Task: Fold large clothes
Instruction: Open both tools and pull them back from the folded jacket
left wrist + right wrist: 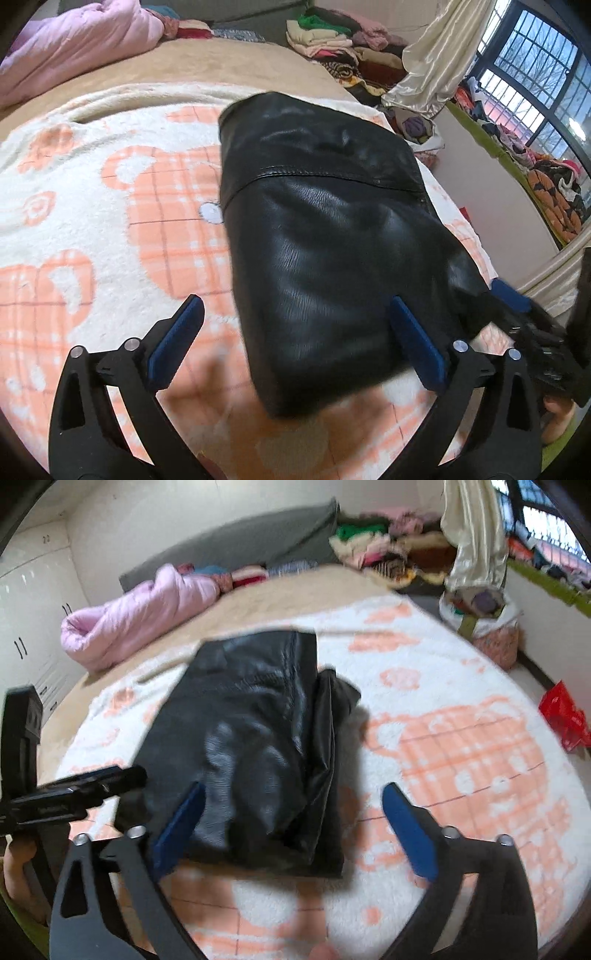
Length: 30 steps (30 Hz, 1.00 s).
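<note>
The black leather jacket (325,236) lies folded on the peach-and-white blanket (110,221). Both the left gripper (295,321) and right gripper (293,812) gape wide, holding nothing — best lift clear without snagging the bundle.

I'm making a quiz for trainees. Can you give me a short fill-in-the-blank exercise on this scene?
1. The folded leather jacket is coloured ____.
2. It lies on a white blanket with ____ checked patterns.
3. Both the left tool and the right tool stand ____, gripping nothing.
4. The puffy quilt behind is ____.

Missing words: black; orange; open; pink
</note>
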Available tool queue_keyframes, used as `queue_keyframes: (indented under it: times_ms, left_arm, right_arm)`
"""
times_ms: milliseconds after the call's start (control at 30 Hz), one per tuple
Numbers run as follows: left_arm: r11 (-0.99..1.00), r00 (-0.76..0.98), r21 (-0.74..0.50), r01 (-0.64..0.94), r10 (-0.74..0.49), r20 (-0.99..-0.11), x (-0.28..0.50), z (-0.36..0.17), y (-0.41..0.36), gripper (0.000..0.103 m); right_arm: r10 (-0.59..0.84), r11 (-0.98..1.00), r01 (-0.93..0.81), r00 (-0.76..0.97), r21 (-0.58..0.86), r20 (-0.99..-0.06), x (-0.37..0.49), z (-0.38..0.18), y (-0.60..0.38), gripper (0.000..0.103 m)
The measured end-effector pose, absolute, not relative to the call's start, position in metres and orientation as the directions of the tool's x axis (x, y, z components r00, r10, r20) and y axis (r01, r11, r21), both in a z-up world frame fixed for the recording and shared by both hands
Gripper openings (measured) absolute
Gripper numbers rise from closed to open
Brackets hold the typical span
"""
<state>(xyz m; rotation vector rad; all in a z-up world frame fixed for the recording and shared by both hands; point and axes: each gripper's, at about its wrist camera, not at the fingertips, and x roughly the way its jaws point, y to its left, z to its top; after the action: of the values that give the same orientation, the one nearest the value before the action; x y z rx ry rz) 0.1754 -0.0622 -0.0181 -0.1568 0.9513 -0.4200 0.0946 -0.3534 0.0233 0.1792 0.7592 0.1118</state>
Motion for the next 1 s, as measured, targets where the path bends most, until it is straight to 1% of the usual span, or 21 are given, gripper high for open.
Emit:
queue_keyframes:
  times_ms: [133, 300, 467, 667, 800, 1000]
  left_arm:
    - [0.921, 0.543, -0.282, 0.270, -0.387, -0.746, 0.146, -0.012, -0.055, 0.094]
    - [0.929, 0.574, -0.269, 0.255, -0.369, -0.731, 0.117, -0.012, -0.047, 0.094]
    - [0.938, 0.602, -0.251, 0.238, -0.345, -0.720, 0.096, -0.014, -0.042, 0.094]
    - [0.942, 0.638, -0.206, 0.267, -0.332, -0.695, 0.077, -0.010, -0.047, 0.094]
    - [0.940, 0.646, -0.201, 0.275, -0.336, -0.685, 0.074, -0.007, -0.048, 0.094]
    - [0.947, 0.646, -0.199, 0.252, -0.318, -0.694, 0.073, -0.005, -0.045, 0.094]
  right_arm:
    - [0.135, 0.987, -0.048, 0.765, 0.153, -0.630, 0.069, 0.036, -0.342, 0.099]
    - [0.121, 0.991, -0.055, 0.784, 0.126, -0.609, 0.042, 0.035, -0.333, 0.099]
    - [0.116, 0.993, -0.069, 0.771, 0.099, -0.626, 0.029, 0.029, -0.321, 0.099]
    - [0.115, 0.993, -0.080, 0.745, 0.084, -0.657, 0.026, 0.020, -0.318, 0.099]
    - [0.110, 0.994, -0.079, 0.756, 0.077, -0.645, 0.021, 0.022, -0.319, 0.099]
    - [0.095, 0.995, -0.063, 0.764, 0.072, -0.639, 0.019, 0.024, -0.324, 0.099]
